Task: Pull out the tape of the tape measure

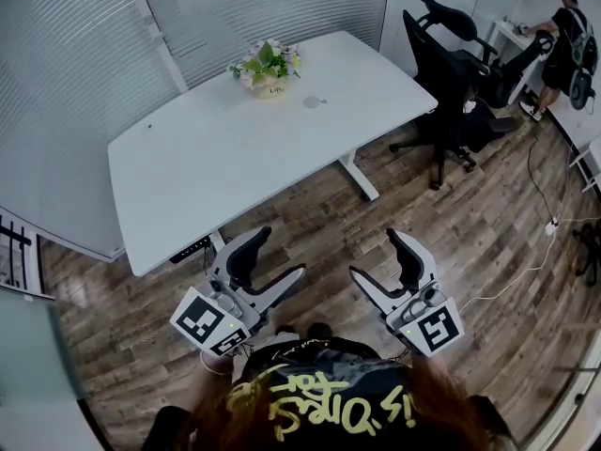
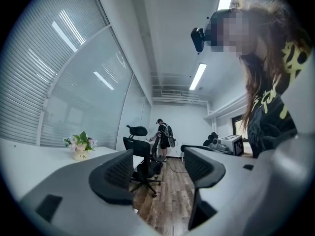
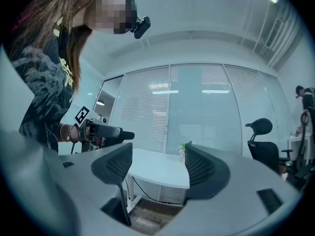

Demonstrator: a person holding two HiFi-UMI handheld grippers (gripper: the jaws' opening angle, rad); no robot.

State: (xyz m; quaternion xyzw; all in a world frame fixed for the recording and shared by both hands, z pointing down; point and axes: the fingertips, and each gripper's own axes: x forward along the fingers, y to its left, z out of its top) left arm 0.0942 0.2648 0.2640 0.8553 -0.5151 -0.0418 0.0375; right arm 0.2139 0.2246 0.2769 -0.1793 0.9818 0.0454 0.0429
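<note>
— Since the left gripper [image 1: 285,250] and right gripper [image 1: 374,252] are held with jaws apart and empty, is pulling begun?
— No; no tape measure is seen anywhere; it must first be found and gripped.

What may be the tape measure [image 1: 315,101], a small round grey disc, lies flat on the white table [image 1: 216,158], well ahead of the left gripper [image 1: 279,255] and right gripper [image 1: 376,254], too small to tell more.

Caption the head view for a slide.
Left gripper and right gripper, open and empty, over wood floor beside white desk with flowers; no tape measure visible.
</note>
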